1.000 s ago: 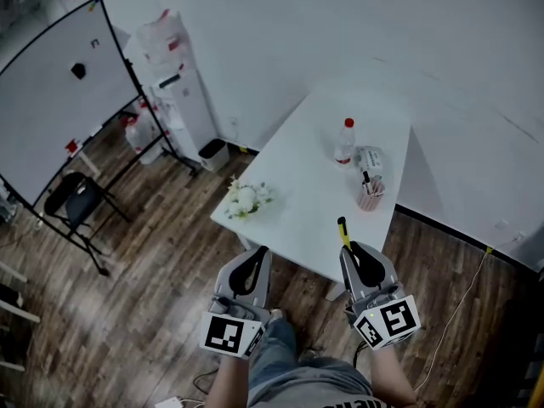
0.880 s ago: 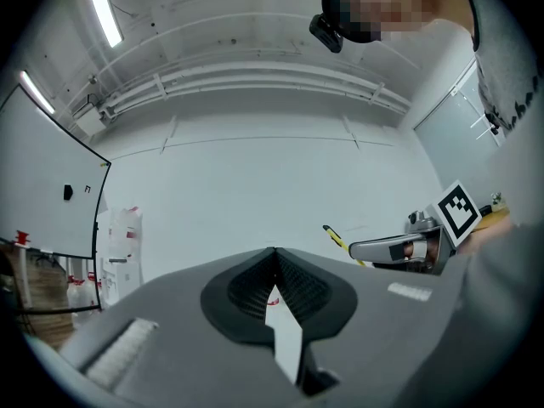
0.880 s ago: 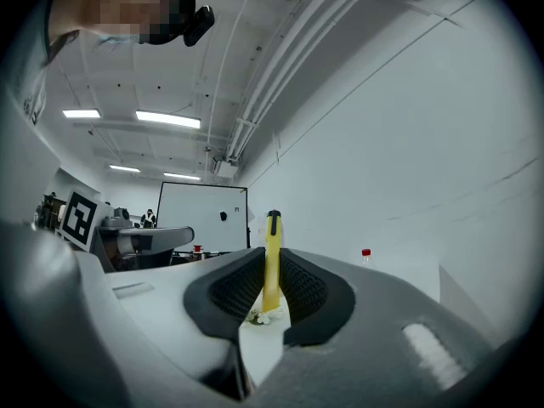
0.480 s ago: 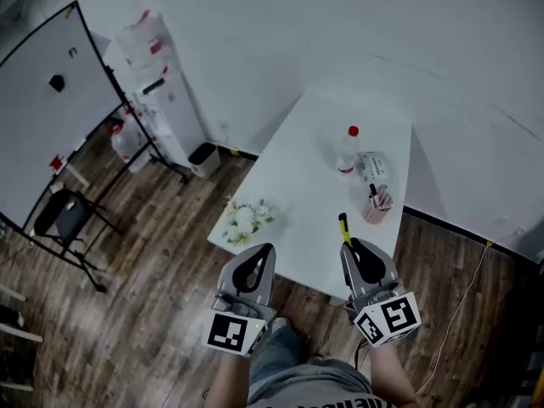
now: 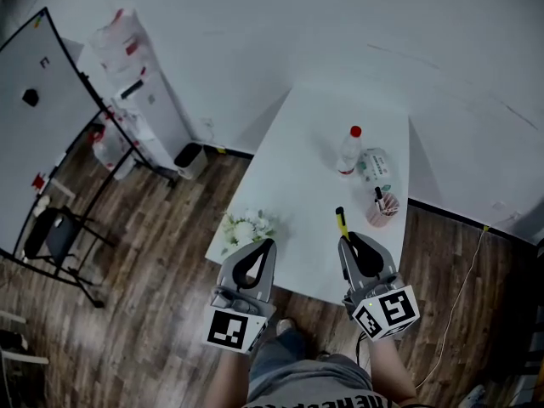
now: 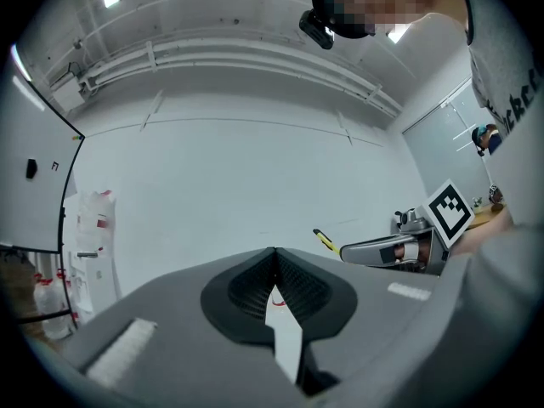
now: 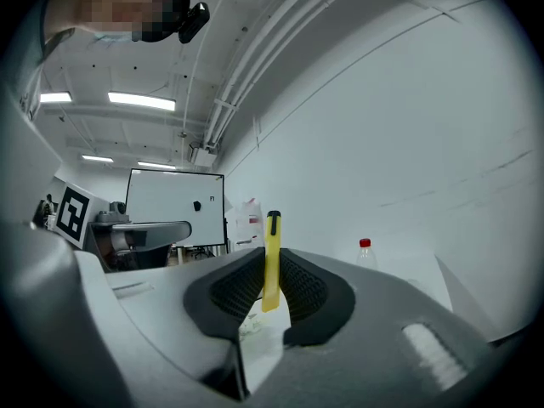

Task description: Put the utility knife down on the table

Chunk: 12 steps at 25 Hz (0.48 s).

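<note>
My right gripper (image 5: 352, 242) is shut on a yellow utility knife (image 5: 342, 223), whose black-tipped end sticks forward over the near edge of the white table (image 5: 302, 185). In the right gripper view the utility knife (image 7: 271, 257) stands upright, pinched between the dark ribbed pads, above the right gripper (image 7: 270, 272). My left gripper (image 5: 264, 246) is shut with nothing in it, held at the table's near edge beside the flowers. In the left gripper view the left gripper (image 6: 274, 262) has its jaws closed together, and the knife (image 6: 326, 241) shows to the right.
On the table stand a clear bottle with a red cap (image 5: 347, 152), a small packet (image 5: 375, 166), a pink cup with pens (image 5: 382, 211) and a bunch of white flowers (image 5: 247, 228). A whiteboard on a stand (image 5: 34, 126), a chair (image 5: 55, 235) and a water dispenser (image 5: 140, 92) are at the left.
The view has shifted forward over the table. Both grippers are now slightly nearer the table's near edge; the right one still holds the knife.
</note>
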Each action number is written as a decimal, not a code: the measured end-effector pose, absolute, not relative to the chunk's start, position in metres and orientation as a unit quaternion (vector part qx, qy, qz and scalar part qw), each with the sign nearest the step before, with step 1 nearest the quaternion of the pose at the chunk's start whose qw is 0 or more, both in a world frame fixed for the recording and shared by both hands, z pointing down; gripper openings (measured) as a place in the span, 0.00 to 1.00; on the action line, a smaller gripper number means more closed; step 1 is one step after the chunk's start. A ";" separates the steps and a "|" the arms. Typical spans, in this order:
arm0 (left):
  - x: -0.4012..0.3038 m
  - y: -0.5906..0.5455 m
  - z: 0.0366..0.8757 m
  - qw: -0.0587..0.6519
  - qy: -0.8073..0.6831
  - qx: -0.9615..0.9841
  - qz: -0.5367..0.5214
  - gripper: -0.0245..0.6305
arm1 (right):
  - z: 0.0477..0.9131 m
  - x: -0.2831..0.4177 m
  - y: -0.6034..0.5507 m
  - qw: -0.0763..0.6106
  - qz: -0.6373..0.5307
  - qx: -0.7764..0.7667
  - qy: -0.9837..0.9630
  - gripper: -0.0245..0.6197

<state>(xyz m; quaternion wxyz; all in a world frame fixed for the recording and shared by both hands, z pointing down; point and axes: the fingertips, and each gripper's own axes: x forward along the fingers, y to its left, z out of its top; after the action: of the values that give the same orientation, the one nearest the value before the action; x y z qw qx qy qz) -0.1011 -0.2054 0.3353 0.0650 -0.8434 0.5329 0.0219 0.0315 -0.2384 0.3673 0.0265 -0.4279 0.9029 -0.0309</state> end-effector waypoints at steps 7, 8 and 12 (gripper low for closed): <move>-0.105 -0.232 0.342 0.060 0.503 -0.862 0.024 0.06 | 0.385 0.025 -0.262 0.011 -0.047 -0.451 0.891 0.12; -0.106 -0.235 0.343 0.057 0.500 -0.864 0.025 0.06 | 0.388 0.024 -0.265 0.009 -0.050 -0.453 0.890 0.12; -0.111 -0.246 0.348 0.047 0.491 -0.869 0.028 0.06 | 0.399 0.018 -0.275 -0.005 -0.062 -0.462 0.885 0.12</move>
<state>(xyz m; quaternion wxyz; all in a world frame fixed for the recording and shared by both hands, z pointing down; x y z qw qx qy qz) -0.1112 -0.2458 0.3482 0.0474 -0.8693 0.4912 0.0277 0.0185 -0.2748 0.3994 -0.0048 -0.4616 0.8849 -0.0623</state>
